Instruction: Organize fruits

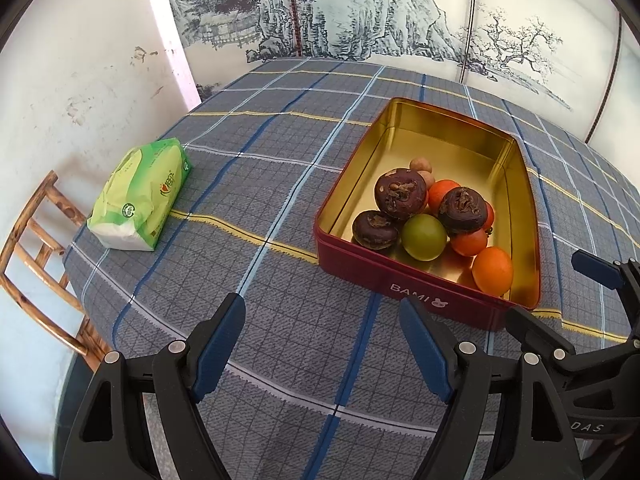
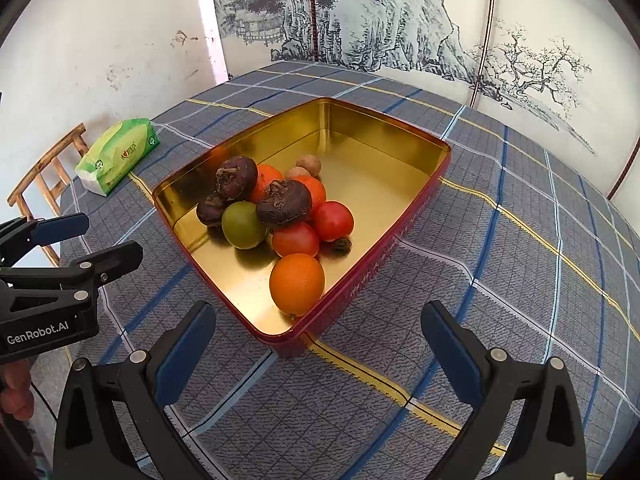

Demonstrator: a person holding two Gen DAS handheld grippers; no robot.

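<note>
1. A red tin (image 1: 404,280) with a gold inside sat open on the bench (image 1: 260,184), which was covered by a grey-blue checked cloth.
2. The fruit lay heaped together toward the near end of the tin: three dark brown water chestnuts (image 2: 284,202), a green round fruit (image 2: 243,225), two red tomatoes (image 2: 333,221), and small pale brown fruits (image 2: 310,166) at the back of the pile.
3. One orange (image 2: 297,283) lay just apart from the heap, close against the tin's near wall.
4. The far half of the tin held nothing.
5. The left tongs (image 1: 322,344) hung over bare cloth just short of the tin, spread wide with nothing between them.
6. The right tongs (image 2: 318,344) hovered at the tin's near corner, also spread wide and gripping nothing.
7. A green pack of tissues (image 1: 140,196) lay on the bench well to the left of the tin.
8. A wooden chair (image 1: 40,248) stood beside the bench, and a painted mountain scene (image 1: 340,8) covered the wall behind.
</note>
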